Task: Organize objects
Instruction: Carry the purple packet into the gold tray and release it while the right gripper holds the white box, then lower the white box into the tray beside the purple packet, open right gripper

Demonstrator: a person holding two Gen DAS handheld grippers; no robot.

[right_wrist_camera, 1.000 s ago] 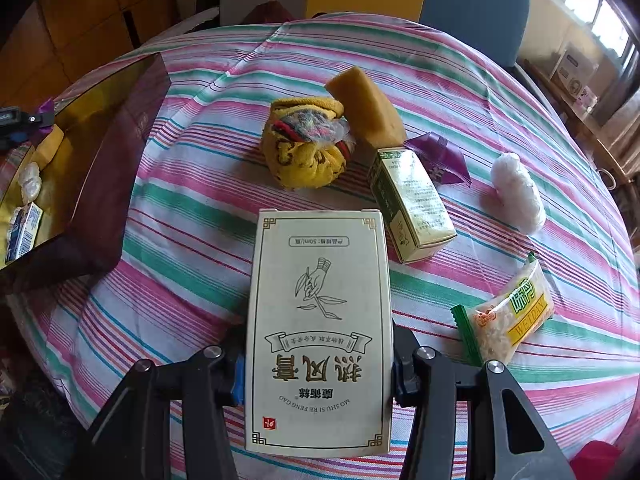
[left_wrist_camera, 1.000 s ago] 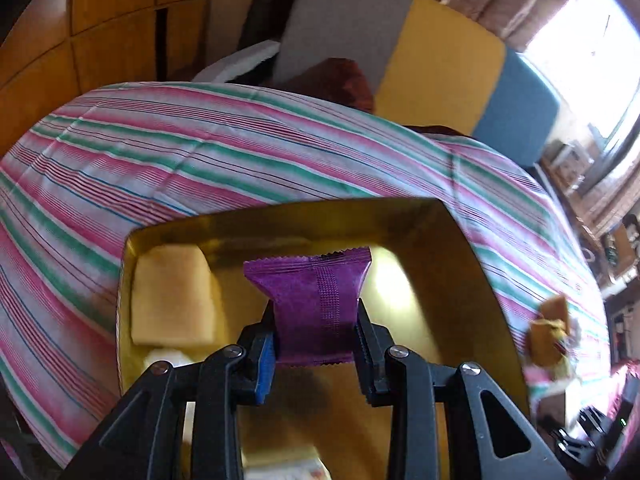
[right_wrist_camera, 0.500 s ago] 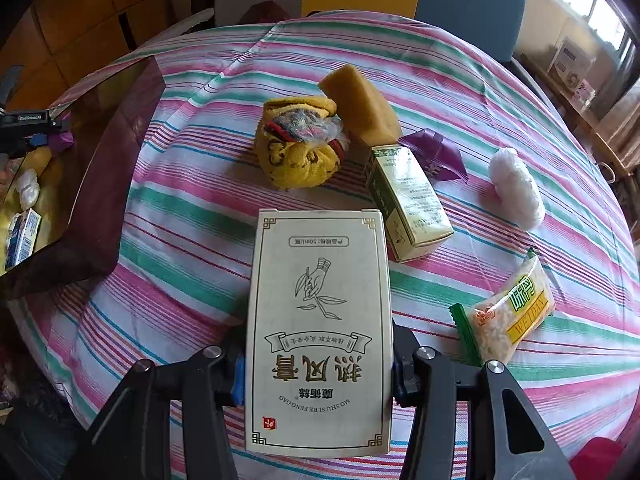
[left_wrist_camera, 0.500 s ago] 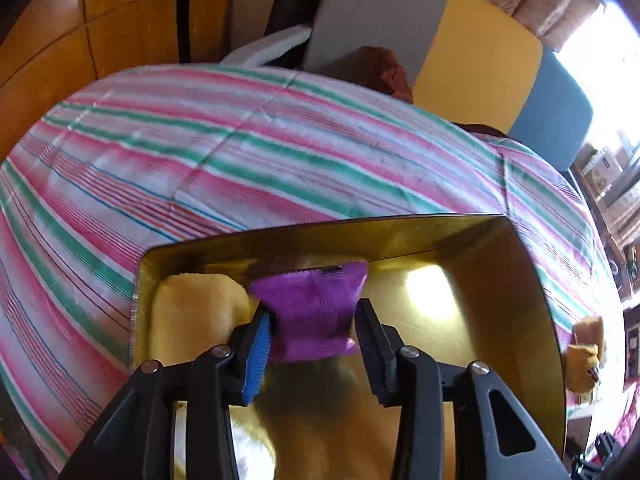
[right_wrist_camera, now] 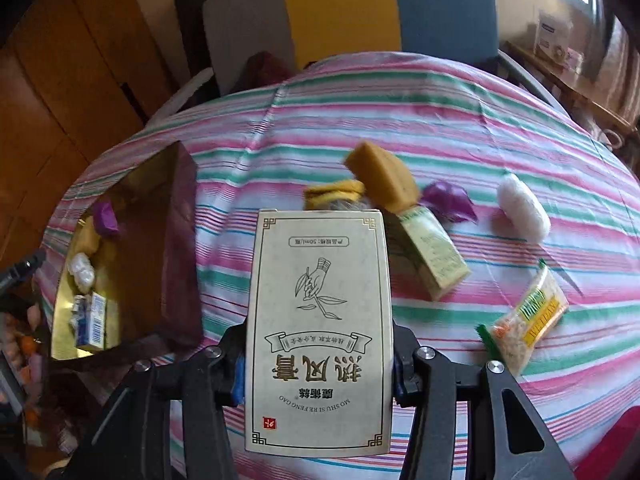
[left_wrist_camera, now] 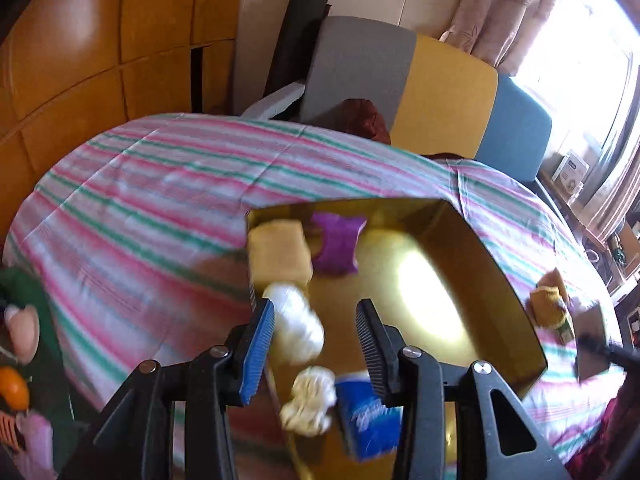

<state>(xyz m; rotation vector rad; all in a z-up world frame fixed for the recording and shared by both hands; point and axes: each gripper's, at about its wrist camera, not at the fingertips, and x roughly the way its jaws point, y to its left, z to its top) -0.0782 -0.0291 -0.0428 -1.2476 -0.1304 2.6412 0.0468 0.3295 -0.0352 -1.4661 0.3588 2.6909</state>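
- Holding the tall cream printed carton in our right gripper, jaws clamped on its sides, we risk clipping the gold-lined box's wall.
- Our left gripper, jaws just opened and empty, hovers over that box, the purple foil sachet lying inside.

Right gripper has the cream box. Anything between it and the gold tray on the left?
Only the tray's raised dark near wall; the striped cloth between looks bare. The right gripper must carry the cream box over that wall.

Left gripper is angling downward, jaws just been opening, nothing btwn them now. Right gripper is also tilting down, pads pressing both sides of a flat carton.
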